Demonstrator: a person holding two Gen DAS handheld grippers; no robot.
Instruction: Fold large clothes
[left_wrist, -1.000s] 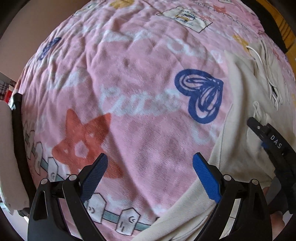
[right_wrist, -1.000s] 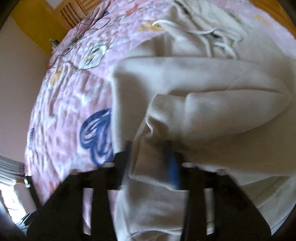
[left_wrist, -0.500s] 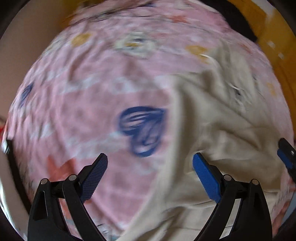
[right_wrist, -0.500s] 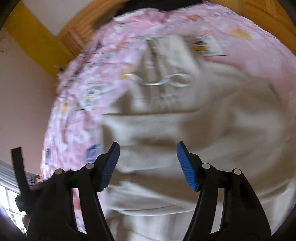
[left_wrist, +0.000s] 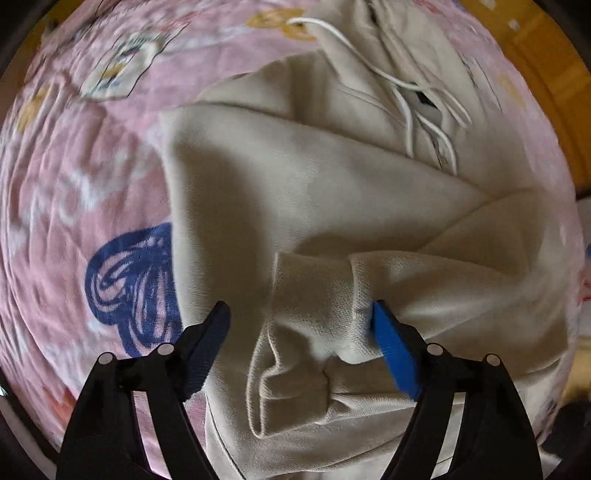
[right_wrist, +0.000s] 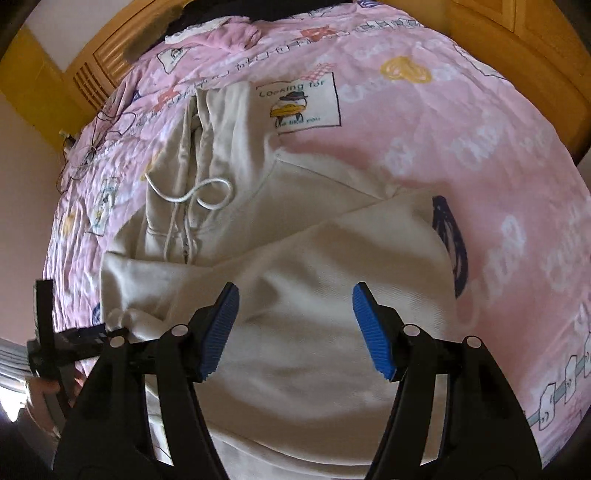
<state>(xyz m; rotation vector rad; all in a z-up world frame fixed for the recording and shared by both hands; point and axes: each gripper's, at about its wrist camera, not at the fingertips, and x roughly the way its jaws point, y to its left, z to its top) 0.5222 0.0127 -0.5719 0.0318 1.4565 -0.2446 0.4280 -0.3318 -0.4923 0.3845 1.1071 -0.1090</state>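
Note:
A cream hoodie (left_wrist: 295, 184) lies on a pink printed blanket (left_wrist: 92, 166), with both sleeves folded across its body. My left gripper (left_wrist: 297, 310) points straight down over a ribbed sleeve cuff (left_wrist: 314, 288). Its jaws are closing with the cuff between them: the right pad touches the fabric, the left pad stands apart. In the right wrist view my right gripper (right_wrist: 295, 291) hangs open above the hoodie (right_wrist: 314, 258) with nothing between its fingers. The hood (right_wrist: 221, 122) and white drawstring (right_wrist: 199, 192) lie at the far end.
A wooden headboard (right_wrist: 535, 55) runs round the far edge of the bed, with dark cloth (right_wrist: 258, 11) piled against it. Thin cables (right_wrist: 85, 155) lie at the left edge of the bed. Bare blanket (right_wrist: 461, 129) spreads to the right of the hoodie.
My right gripper let go of the sleeve cuff, opened and drew back and up. My left gripper swung from the bare blanket over the hoodie to that cuff, and its jaws narrowed.

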